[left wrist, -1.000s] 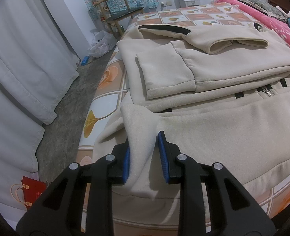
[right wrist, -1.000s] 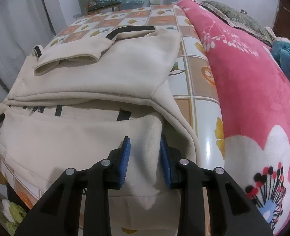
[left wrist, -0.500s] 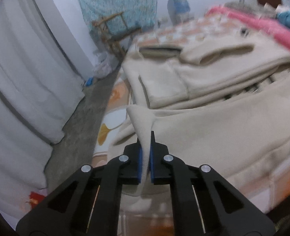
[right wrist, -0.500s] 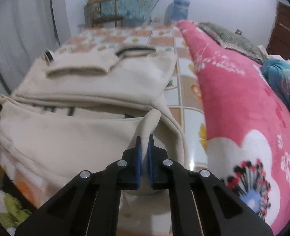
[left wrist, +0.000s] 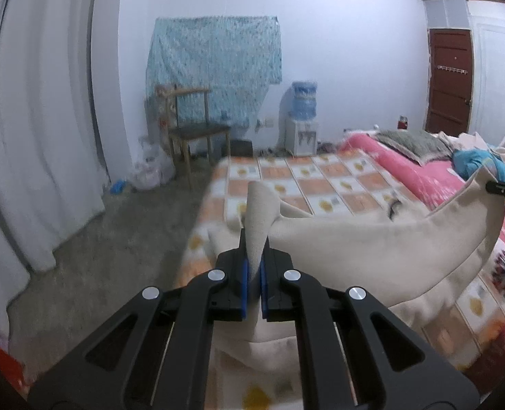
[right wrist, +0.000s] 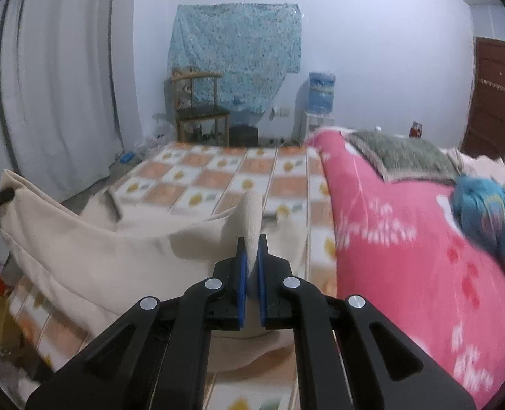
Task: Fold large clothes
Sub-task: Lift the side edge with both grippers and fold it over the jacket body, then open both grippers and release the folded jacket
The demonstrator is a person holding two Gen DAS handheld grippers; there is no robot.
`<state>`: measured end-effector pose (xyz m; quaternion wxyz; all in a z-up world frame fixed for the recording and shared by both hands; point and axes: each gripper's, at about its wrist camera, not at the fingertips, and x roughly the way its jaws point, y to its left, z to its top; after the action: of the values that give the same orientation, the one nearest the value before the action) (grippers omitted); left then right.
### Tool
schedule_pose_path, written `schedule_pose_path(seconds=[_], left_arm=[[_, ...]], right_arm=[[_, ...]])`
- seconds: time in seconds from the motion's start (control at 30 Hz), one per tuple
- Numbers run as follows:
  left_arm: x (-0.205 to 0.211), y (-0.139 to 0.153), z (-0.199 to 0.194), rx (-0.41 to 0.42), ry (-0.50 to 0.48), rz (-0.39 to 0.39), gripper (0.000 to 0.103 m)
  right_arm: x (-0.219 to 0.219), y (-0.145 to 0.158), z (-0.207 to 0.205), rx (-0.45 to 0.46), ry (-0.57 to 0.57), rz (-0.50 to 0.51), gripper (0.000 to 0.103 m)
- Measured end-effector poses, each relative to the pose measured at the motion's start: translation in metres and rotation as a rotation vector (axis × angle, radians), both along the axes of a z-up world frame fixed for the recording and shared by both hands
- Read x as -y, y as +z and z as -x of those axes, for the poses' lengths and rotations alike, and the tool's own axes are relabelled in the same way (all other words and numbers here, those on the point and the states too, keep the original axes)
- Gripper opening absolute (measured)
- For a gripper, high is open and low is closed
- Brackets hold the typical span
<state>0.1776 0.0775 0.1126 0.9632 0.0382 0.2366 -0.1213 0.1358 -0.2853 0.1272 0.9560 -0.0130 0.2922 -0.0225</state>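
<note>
Cream garment [left wrist: 372,249] hem crosswise between left tongs [left wrist: 255,266] and right tongs [right wrist: 251,259].

I find nothing I can read in either view. The blue water bottle [left wrist: 304,100] on its white dispenser carries a pale band, too blurred for me to make out any letters. The small white plate on the wall [right wrist: 281,112] beside it shows no wording. The orange-and-white checked bedsheet [right wrist: 218,174] and the pink flowered blanket [right wrist: 406,239] bear only patterns, no words.
</note>
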Motion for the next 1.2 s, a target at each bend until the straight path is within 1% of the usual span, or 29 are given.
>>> schedule_pose_path(seconds=[0.07,0.17,0.23,0.27,0.3,0.33,0.37,0.4,0.43,0.5,0.53,0.6,0.63,0.7,0.73,0.77,0.8,0.83,0.87,0.9,0.93,0.97,1.0,1.03,1.07,1.1,1.13,1.17,1.2], left_arm=[[0.001,0.004,-0.038,-0.006,-0.007,0.001,0.005],[0.005,-0.006,-0.102,-0.057,-0.013,-0.014,0.005],[0.011,-0.026,-0.142,-0.127,-0.004,-0.031,0.006],[0.012,-0.037,-0.155,-0.160,0.003,-0.037,0.010],[0.014,-0.053,-0.173,-0.214,0.009,-0.050,0.011],[0.015,-0.069,-0.186,-0.261,0.023,-0.069,0.013],[0.015,-0.090,-0.202,-0.317,0.048,-0.102,0.018],[0.014,-0.107,-0.213,-0.357,0.077,-0.136,0.019],[0.010,-0.118,-0.218,-0.383,0.102,-0.146,0.019],[0.001,-0.116,-0.212,-0.383,0.101,-0.090,0.019],[-0.006,-0.107,-0.202,-0.354,0.090,-0.038,0.019],[-0.010,-0.093,-0.185,-0.321,0.059,-0.004,0.023],[-0.009,-0.085,-0.173,-0.312,0.023,0.008,0.025],[0.000,-0.081,-0.156,-0.323,-0.035,0.027,0.032],[0.004,-0.084,-0.146,-0.352,-0.077,0.044,0.033],[0.009,-0.089,-0.143,-0.373,-0.091,0.052,0.036],[0.011,-0.101,-0.138,-0.426,-0.104,0.072,0.041],[0.013,-0.109,-0.135,-0.462,-0.105,0.077,0.042],[0.014,-0.129,-0.136,-0.538,-0.090,0.055,0.042],[0.014,-0.143,-0.136,-0.569,-0.068,0.026,0.042],[0.010,-0.147,-0.135,-0.552,-0.060,0.023,0.042],[0.007,-0.144,-0.132,-0.525,-0.050,0.018,0.042],[0.004,-0.139,-0.127,-0.500,-0.022,-0.007,0.041],[0.001,-0.130,-0.120,-0.465,-0.011,-0.007,0.041],[0.000,-0.125,-0.115,-0.440,-0.018,0.013,0.042],[-0.002,-0.117,-0.105,-0.413,-0.037,0.046,0.046],[-0.002,-0.115,-0.099,-0.404,-0.049,0.056,0.049],[0.000,-0.115,-0.095,-0.401,-0.055,0.052,0.051],[0.006,-0.122,-0.089,-0.413,-0.054,0.021,0.053]], right_arm=[[0.011,0.005,-0.033,0.002,-0.010,-0.008,0.006],[0.027,-0.001,-0.089,-0.019,-0.017,-0.046,0.006],[0.035,-0.023,-0.131,-0.081,-0.029,-0.081,0.006],[0.036,-0.034,-0.144,-0.106,-0.035,-0.092,0.008],[0.040,-0.057,-0.166,-0.175,-0.039,-0.105,0.016],[0.042,-0.073,-0.179,-0.227,-0.049,-0.103,0.020],[0.044,-0.087,-0.187,-0.264,-0.069,-0.091,0.028],[0.048,-0.106,-0.197,-0.321,-0.101,-0.062,0.029],[0.050,-0.115,-0.198,-0.342,-0.120,-0.047,0.029],[0.054,-0.121,-0.189,-0.336,-0.135,-0.060,0.029],[0.054,-0.116,-0.179,-0.313,-0.129,-0.075,0.029],[0.047,-0.100,-0.156,-0.263,-0.099,-0.081,0.030],[0.042,-0.095,-0.146,-0.248,-0.075,-0.089,0.031],[0.030,-0.091,-0.127,-0.243,-0.027,-0.111,0.037],[0.023,-0.091,-0.117,-0.250,-0.006,-0.125,0.037],[0.018,-0.096,-0.105,-0.264,0.009,-0.145,0.038],[0.017,-0.101,-0.099,-0.276,0.011,-0.160,0.039],[0.018,-0.110,-0.092,-0.297,0.004,-0.177,0.039],[0.020,-0.118,-0.089,-0.317,-0.009,-0.187,0.040],[0.026,-0.133,-0.086,-0.365,-0.053,-0.197,0.040],[0.030,-0.142,-0.084,-0.400,-0.099,-0.203,0.040],[0.032,-0.142,-0.079,-0.399,-0.120,-0.211,0.040],[0.030,-0.137,-0.073,-0.388,-0.130,-0.206,0.040],[0.026,-0.130,-0.066,-0.373,-0.136,-0.191,0.040],[0.017,-0.118,-0.054,-0.338,-0.124,-0.176,0.040],[0.010,-0.112,-0.046,-0.312,-0.107,-0.168,0.043],[0.002,-0.107,-0.037,-0.288,-0.092,-0.149,0.047],[-0.003,-0.106,-0.031,-0.277,-0.087,-0.129,0.052],[-0.009,-0.109,-0.026,-0.270,-0.084,-0.098,0.054]])
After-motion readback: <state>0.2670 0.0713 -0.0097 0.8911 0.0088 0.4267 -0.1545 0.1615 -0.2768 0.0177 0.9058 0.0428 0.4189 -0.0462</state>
